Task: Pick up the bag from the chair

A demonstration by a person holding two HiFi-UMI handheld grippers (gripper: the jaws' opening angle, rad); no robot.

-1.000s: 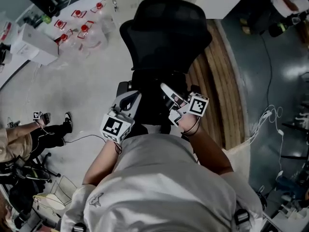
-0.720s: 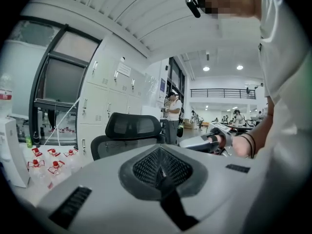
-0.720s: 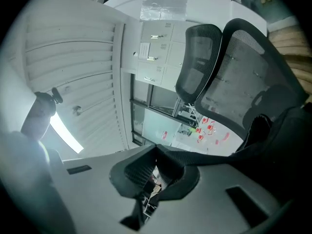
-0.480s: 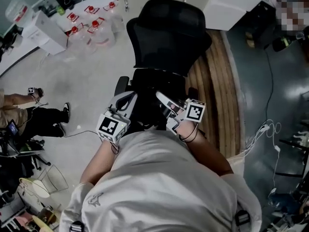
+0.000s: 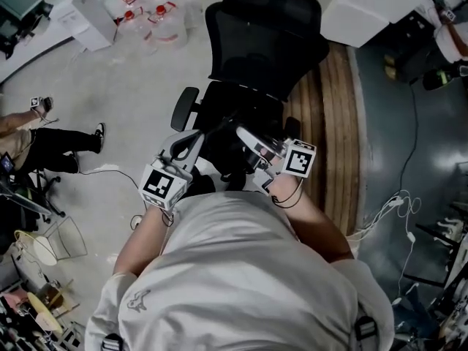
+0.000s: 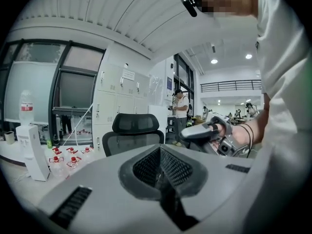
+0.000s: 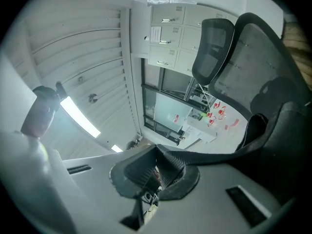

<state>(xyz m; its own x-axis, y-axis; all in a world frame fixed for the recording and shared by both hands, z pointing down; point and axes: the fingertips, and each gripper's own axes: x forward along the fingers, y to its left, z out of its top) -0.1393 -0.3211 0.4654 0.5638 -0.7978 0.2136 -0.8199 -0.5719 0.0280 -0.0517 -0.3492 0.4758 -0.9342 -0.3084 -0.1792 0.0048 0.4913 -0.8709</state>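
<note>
In the head view the black office chair stands in front of me. The black bag hangs between my two grippers, just in front of my chest and off the seat. My right gripper is shut on the bag's black strap. That strap runs from the jaws out to the dark bulk of the bag in the right gripper view. My left gripper is to the left of the bag with its jaws together. In the left gripper view I see nothing between its pads, and the right gripper shows beyond them.
Several red-capped water bottles and a white box stand on the floor at the far left. A wooden platform lies right of the chair, and cables trail further right. A seated person's legs are at the left.
Both grippers have drawn back from the chair toward my body and risen slightly, the bag coming with them. The chair's left armrest now shows clear of the grippers.
</note>
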